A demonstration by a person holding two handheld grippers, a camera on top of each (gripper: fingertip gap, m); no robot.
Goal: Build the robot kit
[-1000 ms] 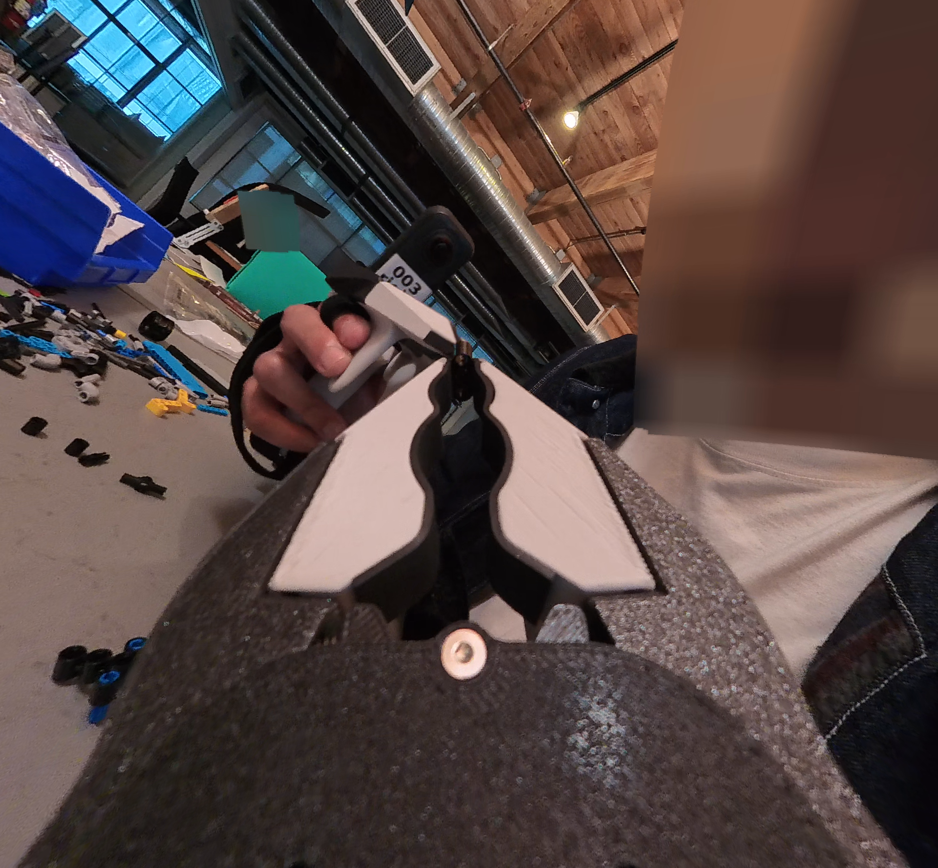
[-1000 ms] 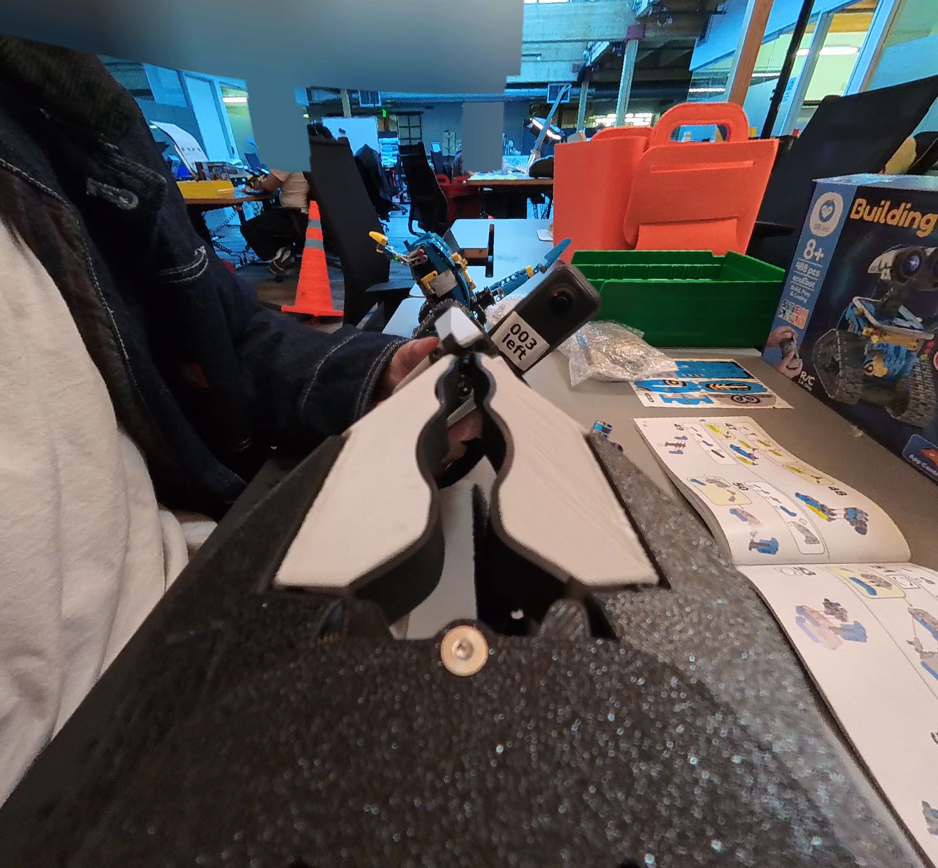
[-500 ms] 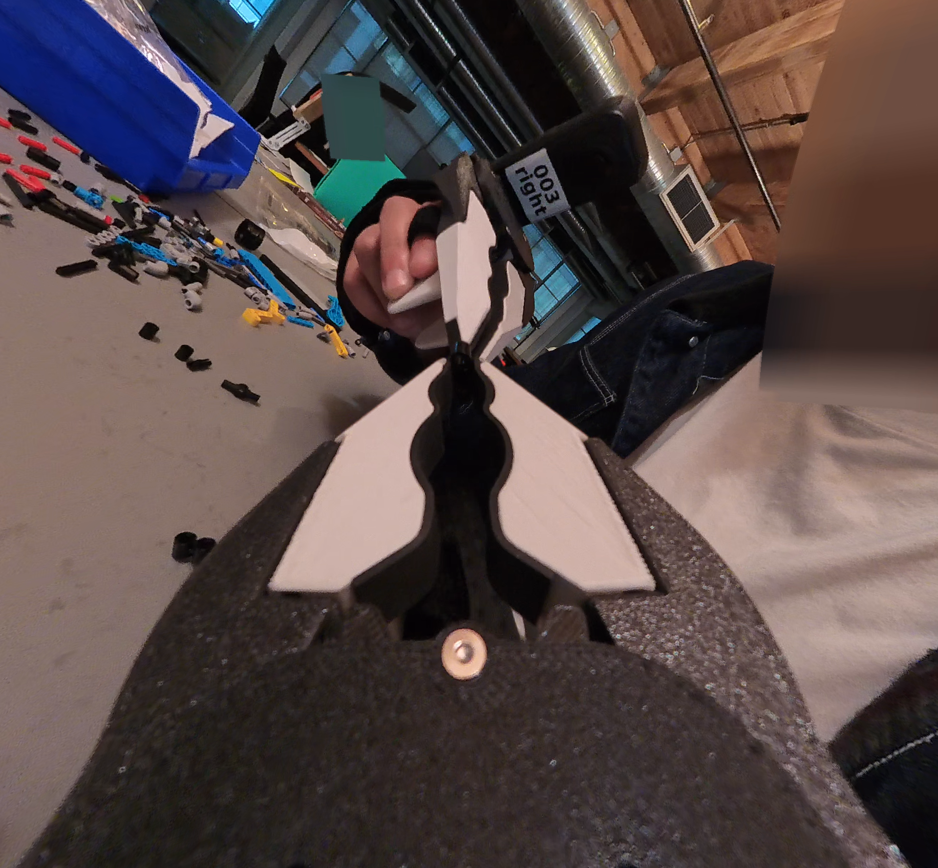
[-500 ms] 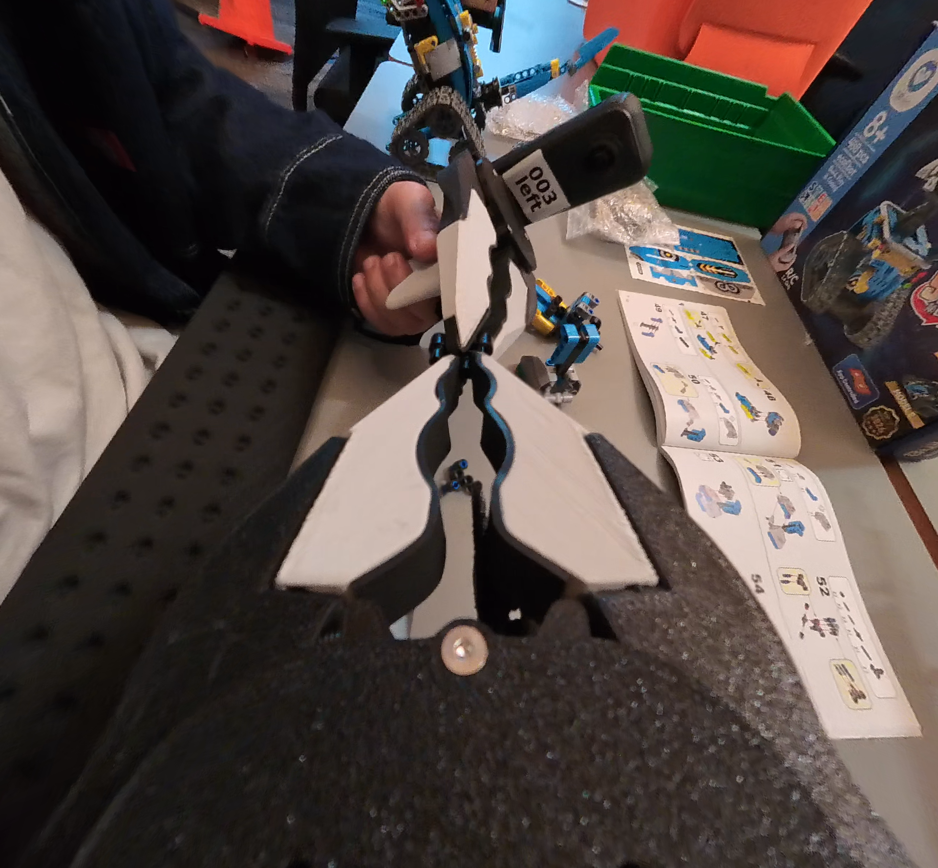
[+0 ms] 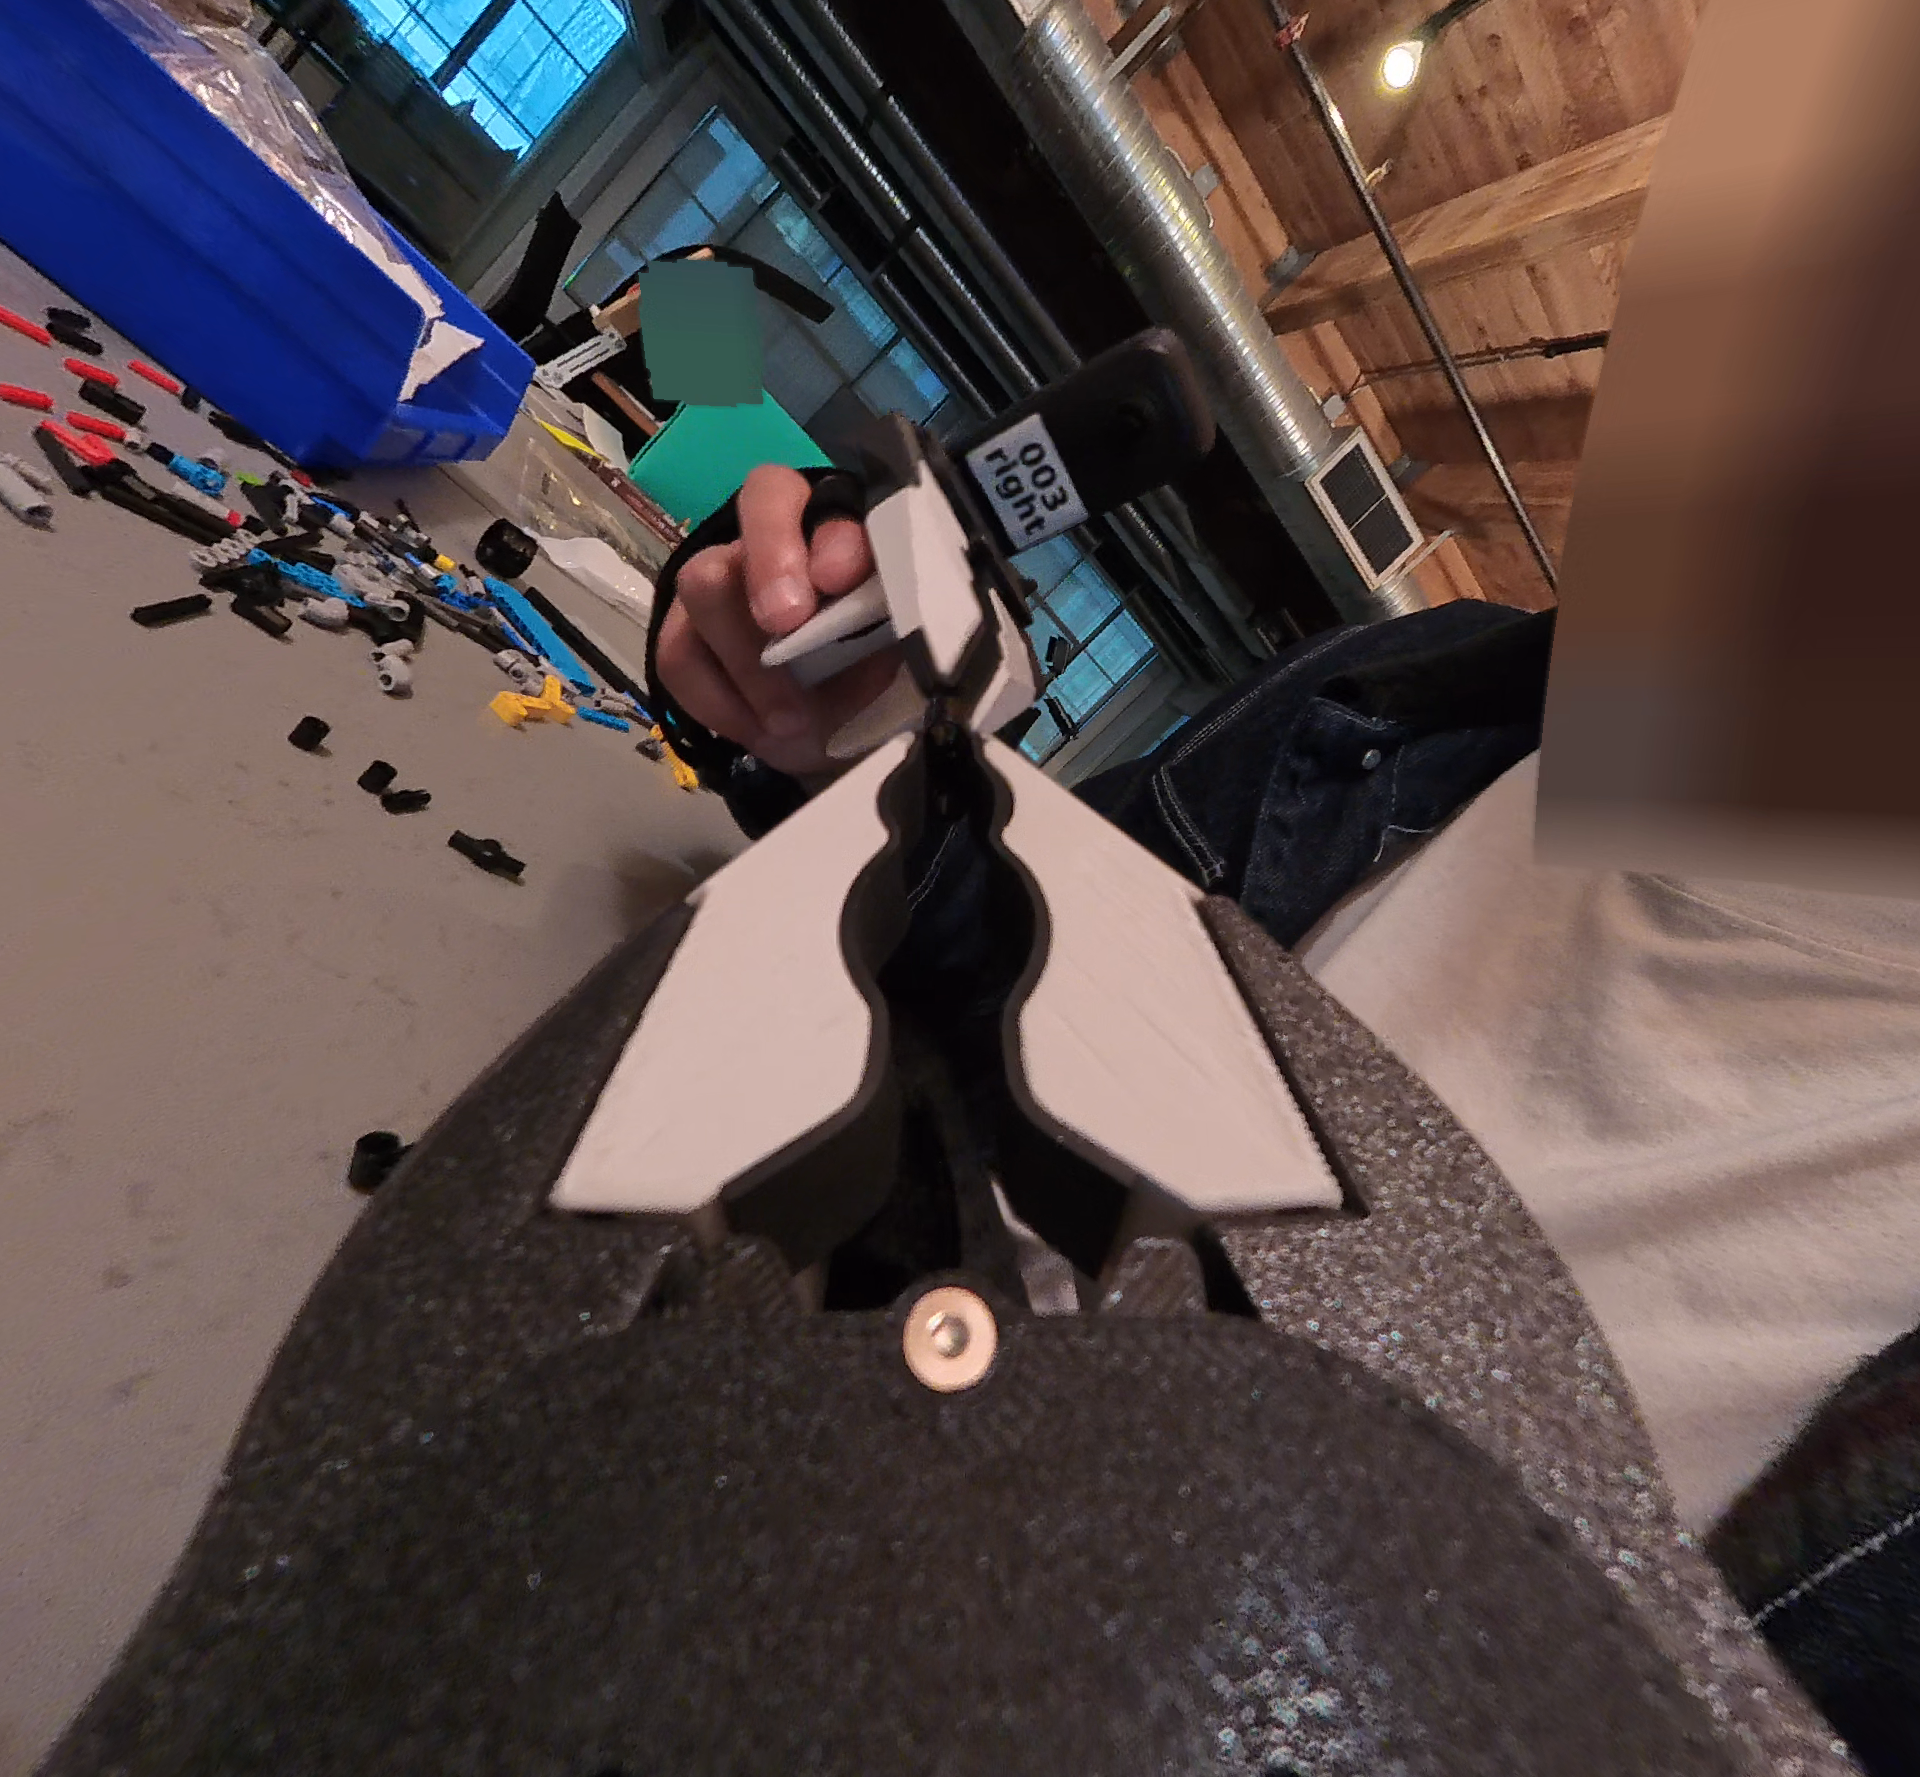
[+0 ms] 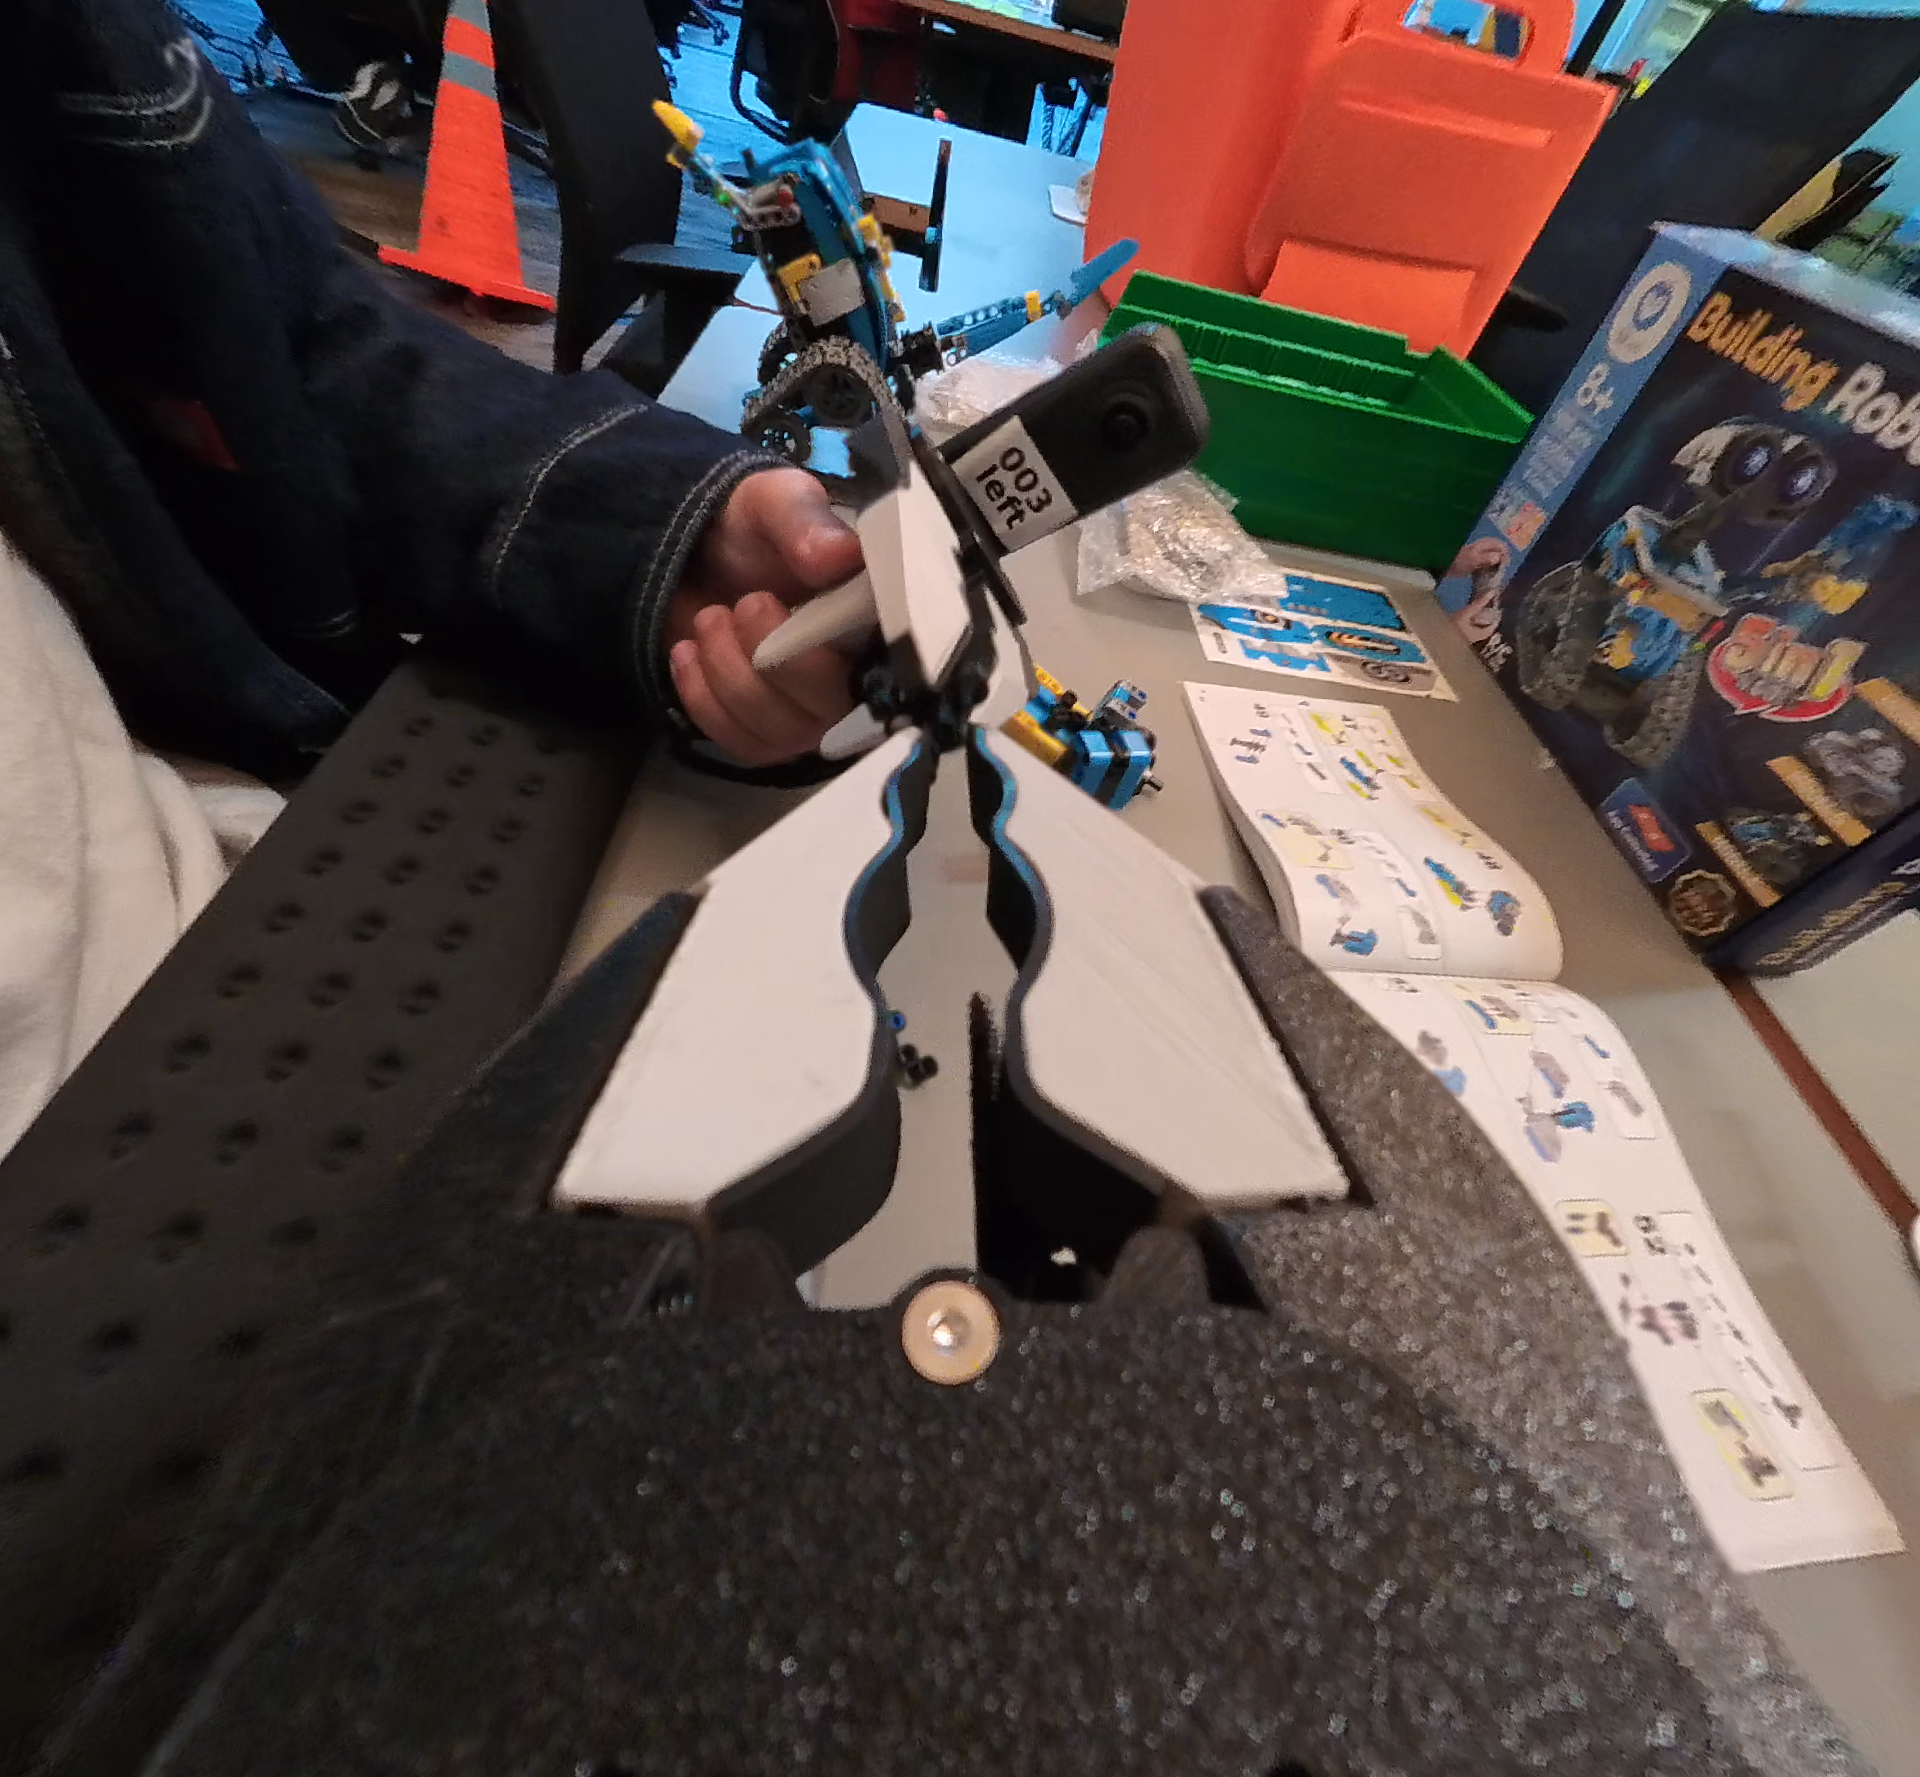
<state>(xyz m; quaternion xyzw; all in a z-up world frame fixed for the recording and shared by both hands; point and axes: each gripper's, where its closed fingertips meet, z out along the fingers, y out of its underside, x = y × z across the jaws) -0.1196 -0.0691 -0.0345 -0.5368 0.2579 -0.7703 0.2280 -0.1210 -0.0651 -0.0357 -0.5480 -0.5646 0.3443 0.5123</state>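
Two hand-held grippers meet tip to tip above the desk. We see the left hand-held gripper with its fingers pressed together on a small black piece, and the right hand-held gripper nearly closed, pinching the same piece from the other side. Loose building parts lie at left beside a blue bin; rightward lie an instruction booklet and a green tray.
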